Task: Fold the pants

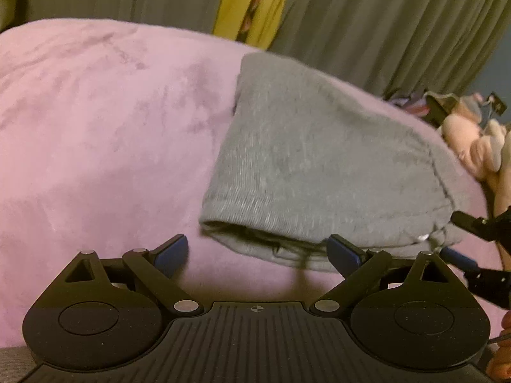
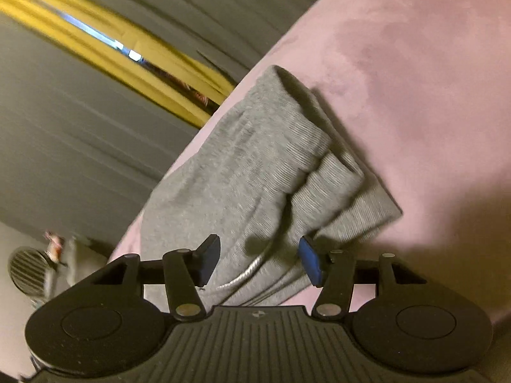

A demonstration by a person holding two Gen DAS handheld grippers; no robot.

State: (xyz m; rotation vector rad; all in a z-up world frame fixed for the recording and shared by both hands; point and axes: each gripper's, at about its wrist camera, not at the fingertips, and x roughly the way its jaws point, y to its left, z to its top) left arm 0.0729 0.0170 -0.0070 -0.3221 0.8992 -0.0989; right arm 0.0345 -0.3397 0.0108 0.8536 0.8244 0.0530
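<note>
- Left gripper (image 1: 257, 253): jaws spread wide, nothing between the pads; near-left corner of pants just ahead, untouched.
- Pants (image 1: 319, 166): grey, folded into a compact stack on pink blanket (image 1: 95, 134); layered open edge facing the left gripper.
- Right gripper (image 2: 258, 260): jaws about half apart over the pants' drawstring edge; fabric between the pads, pressure not evident.
- Risk: a pinch catching only the top layer, peeling the stack open.
- Room: bare blanket left of pants; plush toy (image 1: 472, 146) close beyond the pants' right edge, curtain (image 1: 383, 32) behind.
</note>
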